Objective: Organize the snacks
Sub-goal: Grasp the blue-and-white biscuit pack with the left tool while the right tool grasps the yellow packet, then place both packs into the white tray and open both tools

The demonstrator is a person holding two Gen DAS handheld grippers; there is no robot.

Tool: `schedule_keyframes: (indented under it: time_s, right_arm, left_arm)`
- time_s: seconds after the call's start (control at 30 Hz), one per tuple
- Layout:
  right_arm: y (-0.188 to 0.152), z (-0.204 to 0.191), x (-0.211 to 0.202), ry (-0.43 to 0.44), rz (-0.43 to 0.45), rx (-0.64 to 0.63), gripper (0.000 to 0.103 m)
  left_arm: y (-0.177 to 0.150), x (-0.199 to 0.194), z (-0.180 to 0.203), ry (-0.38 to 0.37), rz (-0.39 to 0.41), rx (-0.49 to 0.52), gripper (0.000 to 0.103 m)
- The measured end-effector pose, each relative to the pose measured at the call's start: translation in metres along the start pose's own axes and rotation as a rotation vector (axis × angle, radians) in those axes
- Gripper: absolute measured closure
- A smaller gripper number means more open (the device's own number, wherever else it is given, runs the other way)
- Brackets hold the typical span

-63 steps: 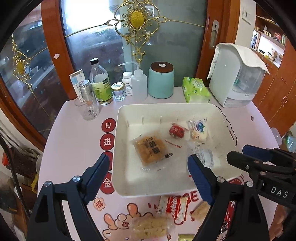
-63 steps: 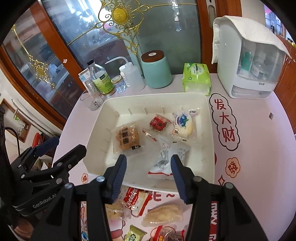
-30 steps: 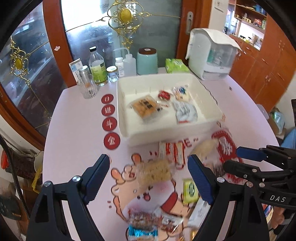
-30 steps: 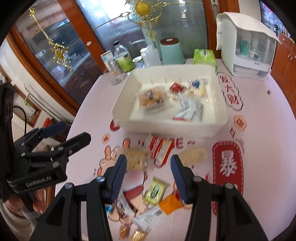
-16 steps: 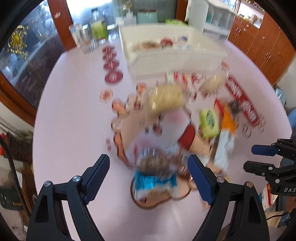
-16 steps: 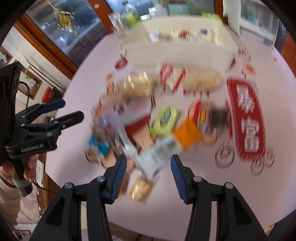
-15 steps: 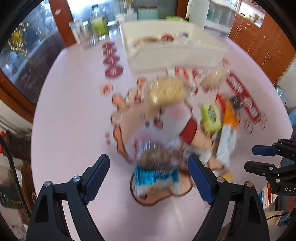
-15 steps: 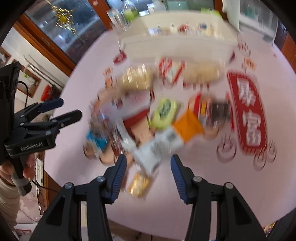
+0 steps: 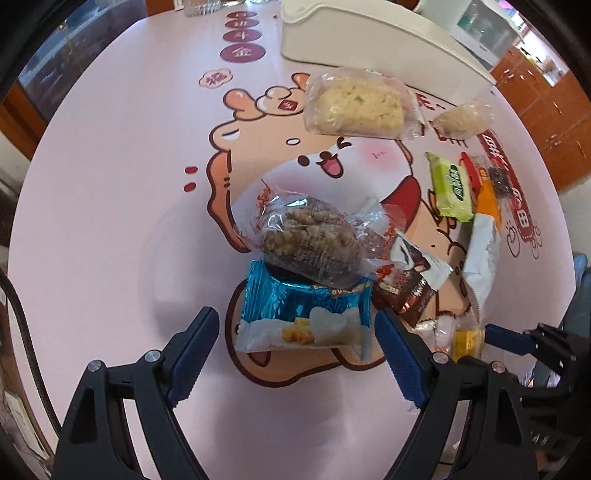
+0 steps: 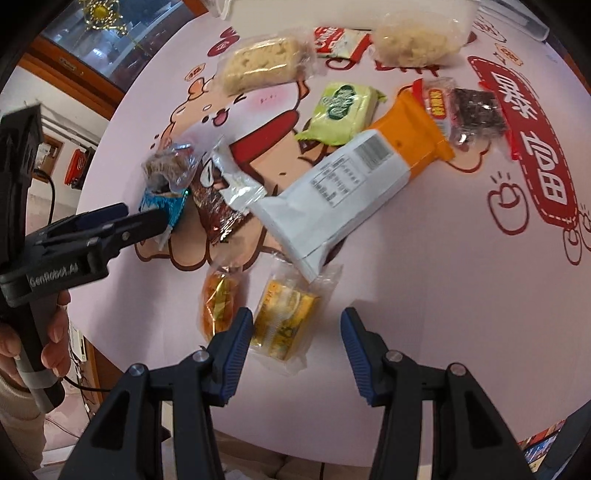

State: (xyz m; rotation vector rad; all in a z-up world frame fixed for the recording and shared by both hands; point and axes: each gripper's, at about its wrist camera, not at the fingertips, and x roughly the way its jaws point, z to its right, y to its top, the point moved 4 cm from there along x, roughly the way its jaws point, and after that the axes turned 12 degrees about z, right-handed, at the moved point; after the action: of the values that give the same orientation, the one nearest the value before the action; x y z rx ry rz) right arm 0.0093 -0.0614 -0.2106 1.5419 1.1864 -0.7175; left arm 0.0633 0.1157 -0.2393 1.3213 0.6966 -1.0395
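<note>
Both hands are reaching for loose snacks. The left gripper (image 9: 297, 338) stands with its jaws wide apart on both sides of the blue packet (image 9: 301, 317); the right gripper (image 10: 297, 334), jaws apart and empty, is over the yellow packet (image 10: 286, 314). The white bin (image 9: 369, 35) waits at 12 o'clock. I judge that next each must lower and close.

A round table (image 9: 110, 184) with a pale pink cover printed with a cartoon animal and red characters fills both views. At eleven o'clock stands a wood-framed glass door (image 10: 85, 48) with gold ornament; at two o'clock, brown wooden cabinets (image 9: 546, 122).
</note>
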Motion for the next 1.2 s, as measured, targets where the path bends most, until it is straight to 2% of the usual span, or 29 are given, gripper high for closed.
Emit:
schedule_keyframes:
  time_s: [0.07, 0.13, 0.17, 0.2, 0.23, 0.27, 0.3, 0.37, 0.43, 0.7, 0.87, 1.2]
  right_arm:
    - [0.003, -0.004, 0.001, -0.020, 0.014, -0.023, 0.054]
    - [0.002, -0.007, 0.002, -0.054, 0.025, -0.062, 0.061]
    - [0.000, -0.008, 0.001, -0.069, 0.029, -0.081, 0.070]
    - [-0.001, -0.009, 0.001, -0.083, 0.035, -0.103, 0.075]
    - [-0.004, -0.010, 0.000, -0.082, 0.040, -0.111, 0.075]
    - [-0.005, -0.010, 0.000, -0.078, 0.043, -0.108, 0.075]
    - [-0.006, -0.008, -0.002, -0.073, 0.046, -0.099, 0.076]
    - [-0.007, -0.004, -0.004, -0.068, 0.050, -0.081, 0.076]
    - [-0.007, 0.001, -0.006, -0.059, 0.053, -0.063, 0.077]
    - [-0.004, 0.019, -0.017, -0.031, 0.078, 0.000, 0.077]
    - [0.002, 0.023, -0.036, -0.026, 0.124, 0.005, 0.077]
    - [0.038, 0.027, -0.071, -0.018, 0.230, 0.025, 0.077]
  left_arm:
    - [0.000, 0.005, 0.000, 0.009, -0.009, -0.003, 0.018]
    - [-0.001, 0.007, 0.001, 0.030, -0.003, 0.012, 0.018]
    - [-0.001, 0.008, 0.002, 0.040, -0.005, 0.020, 0.018]
    - [-0.003, 0.009, 0.003, 0.060, -0.002, 0.034, 0.018]
    - [-0.002, 0.010, 0.004, 0.074, 0.000, 0.046, 0.023]
    - [-0.001, 0.011, 0.007, 0.097, 0.010, 0.064, 0.033]
    - [-0.002, 0.011, 0.009, 0.125, 0.019, 0.089, 0.036]
    - [-0.003, 0.009, 0.013, 0.119, 0.035, 0.101, 0.052]
    - [-0.003, 0.007, 0.014, 0.116, 0.043, 0.101, 0.057]
    - [-0.009, -0.004, 0.016, 0.091, 0.070, 0.057, 0.061]
    - [-0.009, -0.031, 0.028, 0.062, 0.102, 0.085, 0.061]
    - [0.029, -0.078, 0.078, -0.018, 0.230, 0.163, 0.062]
